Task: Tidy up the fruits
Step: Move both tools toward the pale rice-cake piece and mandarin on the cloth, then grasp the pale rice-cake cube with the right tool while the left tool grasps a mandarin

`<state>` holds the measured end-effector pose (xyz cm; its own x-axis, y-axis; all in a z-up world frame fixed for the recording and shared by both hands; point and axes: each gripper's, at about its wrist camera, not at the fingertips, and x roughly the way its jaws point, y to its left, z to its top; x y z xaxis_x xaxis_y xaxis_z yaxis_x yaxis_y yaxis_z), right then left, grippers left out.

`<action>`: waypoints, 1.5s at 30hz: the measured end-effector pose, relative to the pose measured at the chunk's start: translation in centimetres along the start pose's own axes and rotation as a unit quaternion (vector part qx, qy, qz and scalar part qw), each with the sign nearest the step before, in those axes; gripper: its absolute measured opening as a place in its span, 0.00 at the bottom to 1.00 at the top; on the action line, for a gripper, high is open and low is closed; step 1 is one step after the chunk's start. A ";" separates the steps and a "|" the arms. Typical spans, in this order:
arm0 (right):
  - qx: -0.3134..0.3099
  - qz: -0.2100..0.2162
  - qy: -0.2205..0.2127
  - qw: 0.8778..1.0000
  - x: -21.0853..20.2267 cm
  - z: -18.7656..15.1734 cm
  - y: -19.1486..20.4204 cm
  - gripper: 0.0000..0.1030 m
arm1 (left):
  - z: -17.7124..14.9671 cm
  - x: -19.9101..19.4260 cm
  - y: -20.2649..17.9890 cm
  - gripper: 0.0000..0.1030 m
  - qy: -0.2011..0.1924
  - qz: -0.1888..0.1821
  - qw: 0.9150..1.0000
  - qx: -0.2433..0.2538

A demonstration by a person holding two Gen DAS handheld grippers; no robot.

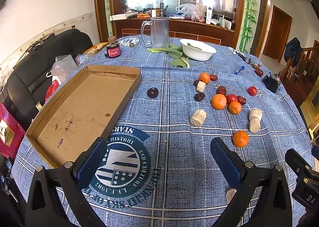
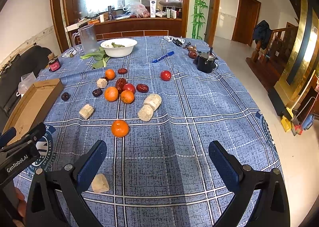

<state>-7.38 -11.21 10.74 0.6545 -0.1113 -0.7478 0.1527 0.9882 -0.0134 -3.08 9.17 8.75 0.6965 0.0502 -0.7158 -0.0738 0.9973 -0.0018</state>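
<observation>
The fruits are scattered on the blue checked tablecloth (image 2: 179,127). The nearest mandarin (image 2: 119,128) lies alone, closest of all fruit to both pairs of tongs. Beyond that mandarin, a cluster is seen: two more mandarins (image 2: 111,93) touching or just beside a red tomato (image 2: 129,87) and wrinkled red dates (image 2: 142,88). A fourth mandarin (image 2: 110,74) lies farther back, and a lone tomato (image 2: 165,75) sits well apart to the right of the cluster. Pale, crumbly cylinder pieces (image 2: 149,107) lie between the nearest mandarin and the cluster.

The cardboard tray (image 1: 83,107) is shown whole only in the left wrist view, empty of fruit, left of the nearest mandarin (image 1: 240,138); a dark round fruit (image 1: 152,92) rests just beside its right wall. In the right wrist view only the tray's corner is seen. A pale chunk (image 2: 100,183) beside the right tongs' left finger is shown clearly only there; in the left view it is mostly hidden.

The left gripper (image 1: 158,159) is spread wide, nothing between its fingers, with the nearest mandarin just beyond its right fingertip. The right gripper (image 2: 157,159) is likewise spread and empty, the mandarin ahead, near its left fingertip.

Farther back, a white bowl (image 2: 119,49), leafy greens (image 2: 99,57), a clear mug (image 2: 87,38) and a blue pen (image 2: 163,56) are seen.
</observation>
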 end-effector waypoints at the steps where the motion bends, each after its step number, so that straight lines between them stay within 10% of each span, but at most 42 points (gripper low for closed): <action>1: -0.002 0.001 0.002 1.000 0.1 -0.1 0.0 1.00 | 0.0 0.1 0.1 1.00 0.001 0.003 1.000 0.000; 16: -0.119 0.101 0.070 0.985 2.8 -3.9 5.4 0.90 | -0.2 1.9 5.6 1.00 0.019 0.068 0.997 -0.042; 28: -0.130 0.159 0.129 0.970 5.2 -5.6 7.0 0.26 | -0.7 3.0 5.4 1.00 0.037 0.072 0.996 -0.027; 45: -0.029 0.117 0.106 0.987 5.7 -3.1 -4.4 0.25 | 0.1 8.7 -11.5 1.00 0.153 -0.046 0.982 0.101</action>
<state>-6.61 -15.87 4.51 0.4968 0.1398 -0.8565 -0.0321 0.9892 0.1429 3.89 -1.89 2.65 0.4440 -0.0294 -0.8956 0.1441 0.9888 0.0390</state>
